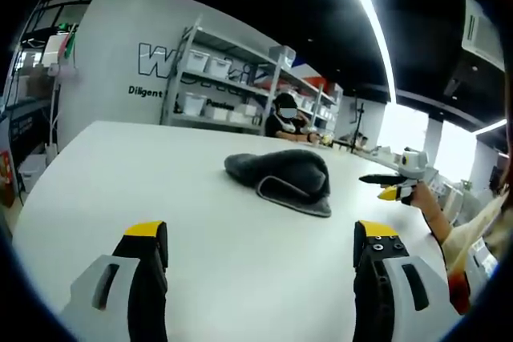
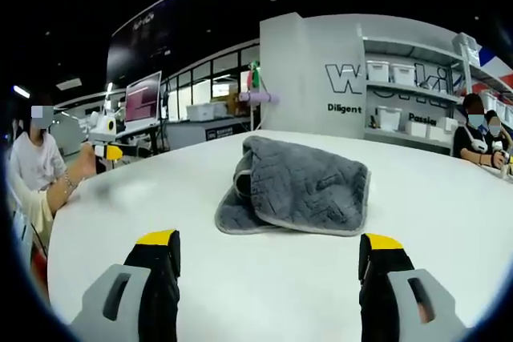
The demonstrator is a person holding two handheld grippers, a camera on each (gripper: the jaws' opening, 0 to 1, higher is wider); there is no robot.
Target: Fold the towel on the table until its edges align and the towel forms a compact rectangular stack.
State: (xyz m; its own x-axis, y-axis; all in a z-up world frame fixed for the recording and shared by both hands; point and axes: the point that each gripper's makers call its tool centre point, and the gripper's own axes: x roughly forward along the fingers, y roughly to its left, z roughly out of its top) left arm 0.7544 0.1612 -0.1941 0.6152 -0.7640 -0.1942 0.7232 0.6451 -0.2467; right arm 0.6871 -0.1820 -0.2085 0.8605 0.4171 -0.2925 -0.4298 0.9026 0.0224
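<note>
At the bottom of the left gripper view, the left tool has its yellow-tipped jaws spread wide with nothing between them, just bare white table. Same deal in the right gripper view: the right tool is wide open and empty, hovering short of the cloth.

A bit further out sits the grey quilted towel with the pale stitched border, at about 12 o'clock from the right tool. It's bunched and folded over itself pretty loosely, with one flap curled under at its 9 o'clock side, so the edges don't line up yet.

What I'd worry about: grabbing that curled lump means pinching several layers at once, and the whole thing would probably drag across the slick tabletop instead of unfolding. A crooked pick on one corner would likely leave a skewed stack too.

In the left gripper view the towel lies toward 1 o'clock, and the right tool pokes in at 3 o'clock. Nothing blocks the way. Way back there's metal shelving with white storage bins and people seated beyond the table.
</note>
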